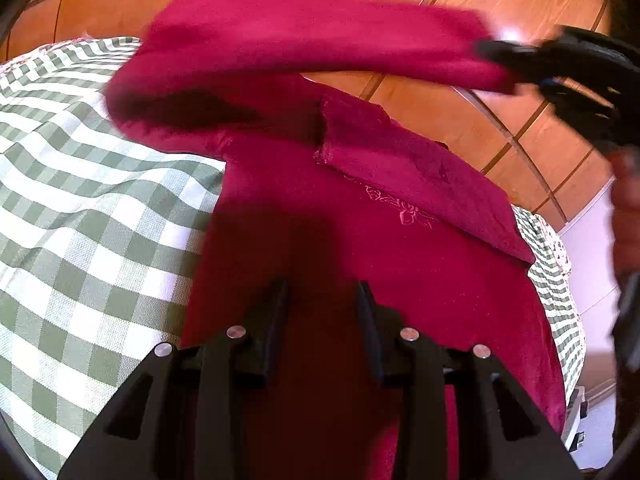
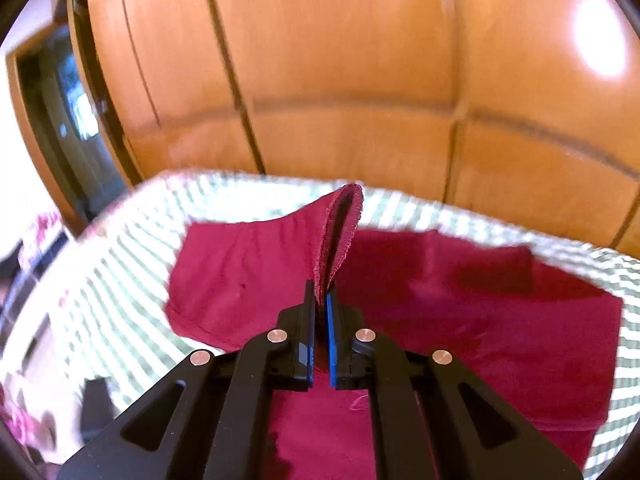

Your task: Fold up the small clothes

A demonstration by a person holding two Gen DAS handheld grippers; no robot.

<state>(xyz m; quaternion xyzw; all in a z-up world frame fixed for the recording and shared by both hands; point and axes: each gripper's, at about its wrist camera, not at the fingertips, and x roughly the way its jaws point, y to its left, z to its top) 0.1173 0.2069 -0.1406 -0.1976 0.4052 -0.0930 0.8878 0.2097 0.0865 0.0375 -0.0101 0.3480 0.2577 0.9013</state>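
Note:
A crimson long-sleeved top lies on a green-and-white checked cloth. One sleeve is folded across its body. My left gripper is open and hovers low over the top's body. My right gripper is shut on the cuff of the other sleeve and holds it lifted above the top. In the left wrist view that sleeve stretches in the air toward the right gripper, blurred.
The checked cloth covers a small table whose far edge is close behind the top. Orange wooden panelling stands beyond. A dark doorway or cabinet is at the left. White furniture is at the right.

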